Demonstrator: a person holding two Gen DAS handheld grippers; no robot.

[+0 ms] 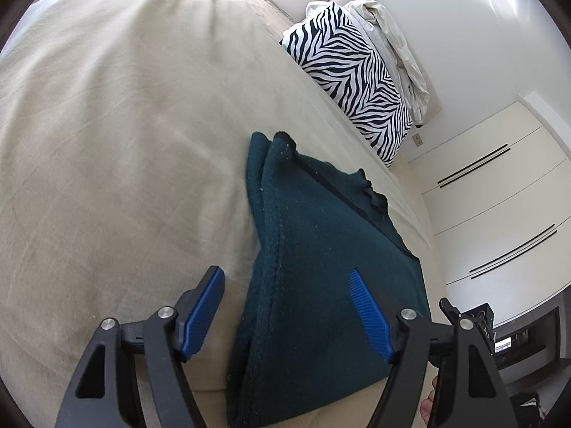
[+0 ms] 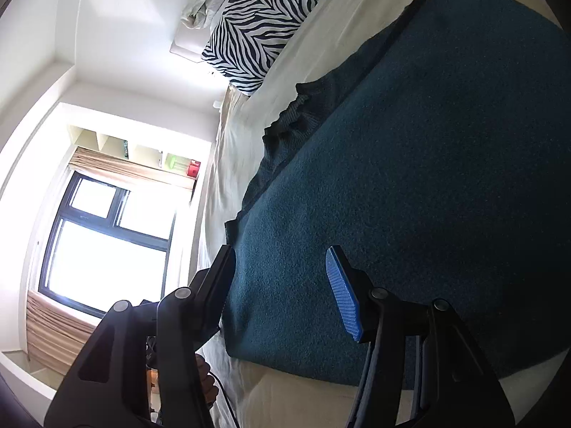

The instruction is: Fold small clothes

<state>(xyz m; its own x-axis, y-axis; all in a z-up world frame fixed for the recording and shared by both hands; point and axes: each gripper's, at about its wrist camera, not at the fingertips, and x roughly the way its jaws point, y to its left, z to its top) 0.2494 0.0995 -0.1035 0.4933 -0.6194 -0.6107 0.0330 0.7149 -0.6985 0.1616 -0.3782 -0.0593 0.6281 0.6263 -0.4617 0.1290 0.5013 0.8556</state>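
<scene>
Both the left gripper [image 1: 289, 303] and right gripper [image 2: 282, 292] hang parted over the teal garment's [image 1: 321, 249] near edge, mid-fold; next, clamp that hem.

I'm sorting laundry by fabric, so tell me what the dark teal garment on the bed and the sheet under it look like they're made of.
Dark teal garment: looks like a knit or fleece, matte, with a fuzzy, nubbly surface and a ribbed edge; wool or synthetic cannot be told.
Beige sheet: appears to be a thin woven cloth, cotton-like, matte, smooth, with fine creases.
</scene>
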